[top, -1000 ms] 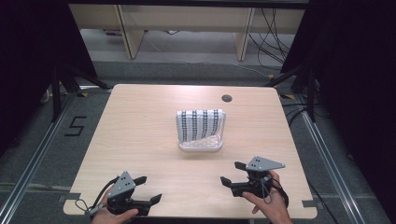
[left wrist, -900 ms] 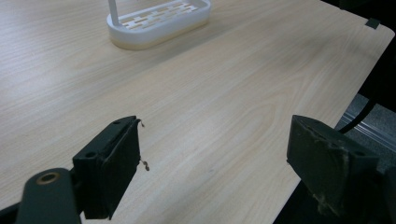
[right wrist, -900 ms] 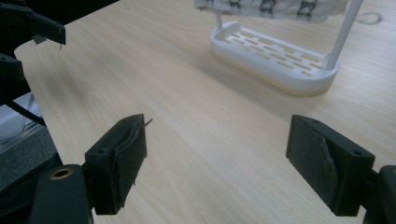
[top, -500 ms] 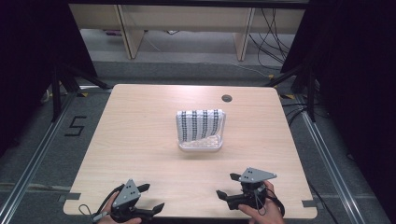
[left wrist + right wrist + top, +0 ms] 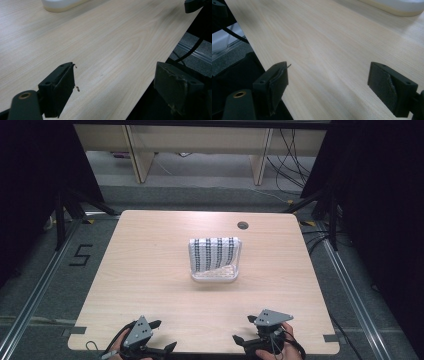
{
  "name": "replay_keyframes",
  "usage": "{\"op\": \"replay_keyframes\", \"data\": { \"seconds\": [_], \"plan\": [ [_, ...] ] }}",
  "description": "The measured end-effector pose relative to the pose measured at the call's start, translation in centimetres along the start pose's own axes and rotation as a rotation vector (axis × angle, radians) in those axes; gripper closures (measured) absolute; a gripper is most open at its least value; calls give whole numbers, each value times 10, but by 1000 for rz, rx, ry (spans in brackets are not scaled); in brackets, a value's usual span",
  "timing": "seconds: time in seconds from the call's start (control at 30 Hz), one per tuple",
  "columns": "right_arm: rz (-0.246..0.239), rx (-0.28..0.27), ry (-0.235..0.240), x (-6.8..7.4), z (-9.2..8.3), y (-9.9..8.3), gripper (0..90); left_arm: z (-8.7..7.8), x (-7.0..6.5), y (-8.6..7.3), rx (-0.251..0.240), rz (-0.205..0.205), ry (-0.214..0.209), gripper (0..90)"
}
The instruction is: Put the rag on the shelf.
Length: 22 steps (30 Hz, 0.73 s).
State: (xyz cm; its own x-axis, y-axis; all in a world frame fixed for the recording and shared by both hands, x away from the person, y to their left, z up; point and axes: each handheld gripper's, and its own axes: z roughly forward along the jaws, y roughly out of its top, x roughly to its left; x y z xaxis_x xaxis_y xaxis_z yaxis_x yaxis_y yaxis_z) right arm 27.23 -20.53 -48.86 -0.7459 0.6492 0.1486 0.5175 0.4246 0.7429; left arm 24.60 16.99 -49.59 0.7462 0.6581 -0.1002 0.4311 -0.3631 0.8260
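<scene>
A white tray (image 5: 214, 276) stands near the middle of the wooden table (image 5: 150, 270), with a folded black-and-white checked cloth (image 5: 214, 251) propped in it. My left gripper (image 5: 162, 336) is at the table's front edge on the left, open and empty. At the front edge on the right, my right gripper (image 5: 244, 330) is open too, nothing between its jaws. In the left gripper view the left gripper (image 5: 115, 87) spans the table edge, the tray (image 5: 62, 3) far off. The right gripper (image 5: 328, 85) hovers over bare wood, the tray (image 5: 397, 6) at the top right.
A small round cable hole (image 5: 243, 225) sits at the table's far right. Beyond the table are wooden furniture legs (image 5: 134, 155) and cables (image 5: 287, 160) on the floor. A floor marking "5" (image 5: 80, 255) lies left of the table. Dark curtains flank both sides.
Both grippers have drawn back toward the table's front edge, nearer the person. The tray and cloth have stayed put.
</scene>
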Motion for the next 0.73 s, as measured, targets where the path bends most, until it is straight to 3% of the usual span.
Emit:
{"op": "replay_keyframes", "data": {
  "seconds": [0.03, 0.07, 0.13, 0.17, 0.23, 0.37, 0.5, 0.53, 0.63, 0.73],
  "plan": [
    [0, 0, 0, 0, 0, 0, 179, 0, 0, 0, 0, 0, 0, 163],
    [-33, -5, -1, -2, 1, 0, 179, 0, 1, 0, 0, -3, 0, 163],
    [-31, 3, -2, -2, 1, 0, 179, 0, 1, 0, -2, 1, -1, 163],
    [-5, 6, 5, 0, 1, -1, 179, 0, 2, 0, 1, 2, 2, 163],
    [-37, 8, -3, -1, 2, 0, 180, 1, 2, 0, -2, -4, 2, 163],
    [-48, 4, -5, -2, 3, 0, 183, 1, 3, 0, 10, 6, 5, 163],
    [-44, 10, -3, -3, 4, 0, 183, 2, 3, 0, -1, -9, 1, 163],
    [-46, 11, -7, -5, 3, -1, 183, 1, 5, 0, 18, 3, 8, 163],
    [-24, 12, -10, -5, 3, -1, 184, 2, 8, -1, 20, 4, 13, 163],
    [-33, 13, -15, -7, 2, -1, 183, 2, 10, -1, 26, 7, 18, 163]
  ]
}}
